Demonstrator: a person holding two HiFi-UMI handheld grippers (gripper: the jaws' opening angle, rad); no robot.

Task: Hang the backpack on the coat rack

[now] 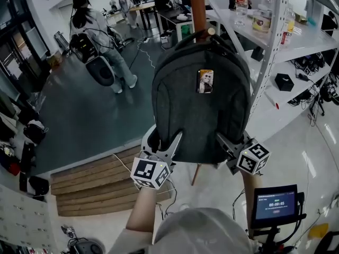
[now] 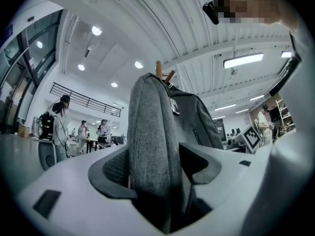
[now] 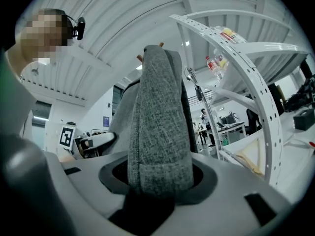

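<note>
A dark grey backpack (image 1: 201, 105) with a small picture badge is held upright against the wooden coat rack pole (image 1: 197, 7). Its top handle is level with a peg (image 1: 211, 31); whether it rests on the peg I cannot tell. My left gripper (image 1: 161, 147) is shut on the pack's lower left edge and my right gripper (image 1: 230, 144) on its lower right edge. In the left gripper view grey fabric (image 2: 152, 132) fills the jaws of that gripper (image 2: 157, 163), with the rack top (image 2: 158, 69) above. The right gripper (image 3: 160, 173) clamps the backpack (image 3: 160, 122) the same way.
White metal shelving (image 1: 275, 46) with bottles and a black box stands close on the right. A person (image 1: 98, 30) wearing a backpack stands on the dark floor at far left. Wooden steps (image 1: 90, 184) lie below left. A small screen (image 1: 274, 202) is at lower right.
</note>
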